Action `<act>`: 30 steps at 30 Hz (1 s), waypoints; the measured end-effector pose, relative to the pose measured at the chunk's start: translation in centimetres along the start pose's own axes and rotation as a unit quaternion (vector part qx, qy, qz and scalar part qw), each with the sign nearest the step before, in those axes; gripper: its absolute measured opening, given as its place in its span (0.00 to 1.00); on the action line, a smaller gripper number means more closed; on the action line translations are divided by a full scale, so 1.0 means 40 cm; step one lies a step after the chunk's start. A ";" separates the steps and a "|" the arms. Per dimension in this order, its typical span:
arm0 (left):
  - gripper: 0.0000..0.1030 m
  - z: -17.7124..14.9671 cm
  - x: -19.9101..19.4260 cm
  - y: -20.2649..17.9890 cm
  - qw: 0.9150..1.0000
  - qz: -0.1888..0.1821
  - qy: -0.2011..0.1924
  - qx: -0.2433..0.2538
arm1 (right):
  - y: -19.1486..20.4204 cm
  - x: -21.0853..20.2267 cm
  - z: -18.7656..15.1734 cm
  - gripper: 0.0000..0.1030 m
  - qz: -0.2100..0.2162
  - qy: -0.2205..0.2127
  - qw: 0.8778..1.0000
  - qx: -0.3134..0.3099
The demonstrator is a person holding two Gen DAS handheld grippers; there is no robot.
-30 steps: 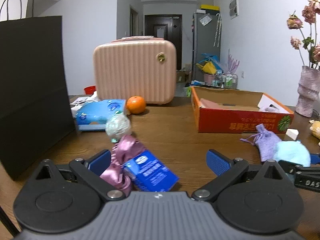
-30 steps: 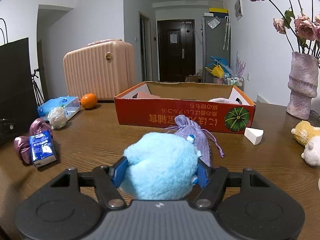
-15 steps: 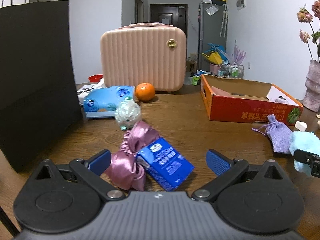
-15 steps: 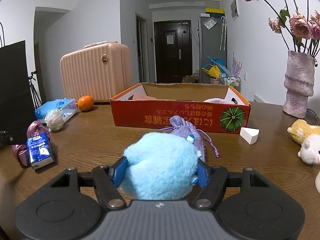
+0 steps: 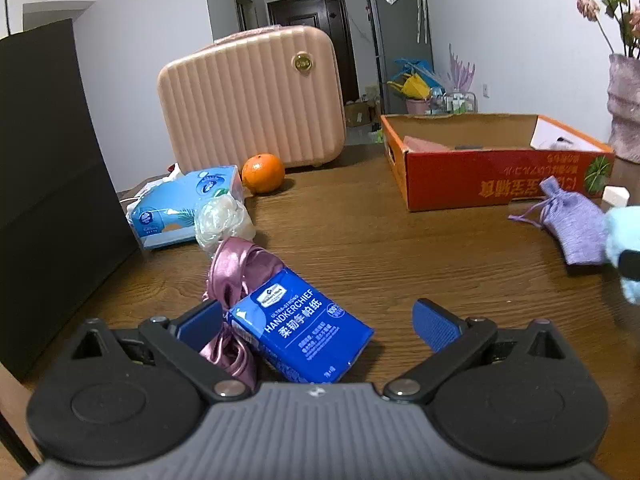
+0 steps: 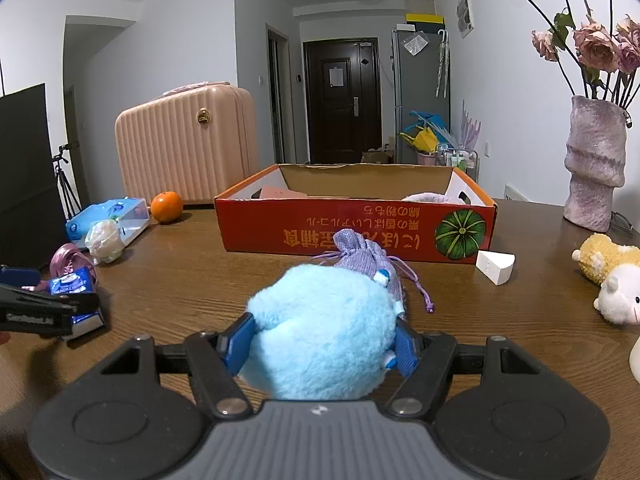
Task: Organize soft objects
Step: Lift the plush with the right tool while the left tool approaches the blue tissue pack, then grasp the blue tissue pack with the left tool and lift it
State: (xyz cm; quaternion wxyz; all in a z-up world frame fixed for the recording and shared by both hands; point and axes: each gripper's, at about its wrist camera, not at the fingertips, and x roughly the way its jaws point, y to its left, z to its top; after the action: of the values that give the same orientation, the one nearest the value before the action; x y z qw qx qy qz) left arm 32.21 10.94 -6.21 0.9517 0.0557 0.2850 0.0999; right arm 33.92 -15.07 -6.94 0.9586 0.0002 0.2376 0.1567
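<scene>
Right gripper (image 6: pixel 322 339) clamps the blue plush (image 6: pixel 320 332); left gripper (image 5: pixel 318 322) gapes around the handkerchief pack (image 5: pixel 302 326).

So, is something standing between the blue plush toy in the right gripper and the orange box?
Only the lilac drawstring pouch lies on the table between the blue plush toy, held in the right gripper, and the orange cardboard box. It is low, so lifting over it looks possible.

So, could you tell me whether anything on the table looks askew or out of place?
The blue handkerchief pack lies crooked, propped partly on the pink satin scrunchie rather than flat. An orange sits among the soft things.
</scene>
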 end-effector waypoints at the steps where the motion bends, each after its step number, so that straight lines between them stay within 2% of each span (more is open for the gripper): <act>1: 1.00 -0.002 0.007 0.000 1.000 0.000 0.003 0.001 | 0.000 0.000 0.000 0.66 0.000 0.000 1.000 0.000; 8: 0.98 -0.010 0.041 -0.004 1.000 0.010 0.014 0.021 | -0.001 0.007 -0.003 0.66 -0.004 0.004 1.000 0.000; 11: 0.88 -0.013 0.046 -0.004 0.999 0.009 0.019 0.024 | -0.001 0.008 -0.004 0.66 -0.006 0.005 1.000 -0.001; 14: 0.81 -0.015 0.046 -0.004 0.999 0.005 0.022 0.024 | -0.001 0.008 -0.004 0.66 -0.006 0.005 1.000 0.000; 24: 0.76 -0.020 0.034 0.002 1.000 0.000 0.017 0.015 | -0.002 0.006 -0.002 0.66 -0.005 0.002 1.000 0.000; 30: 0.74 -0.021 -0.001 0.011 1.000 -0.007 -0.005 -0.003 | -0.002 0.005 0.001 0.66 -0.004 -0.002 1.000 0.000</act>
State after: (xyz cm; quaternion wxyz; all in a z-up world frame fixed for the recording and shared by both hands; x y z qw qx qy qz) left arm 31.66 11.41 -6.81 0.9539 0.0514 0.2804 0.0935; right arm 34.13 -15.09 -7.00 0.9598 -0.0005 0.2355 0.1525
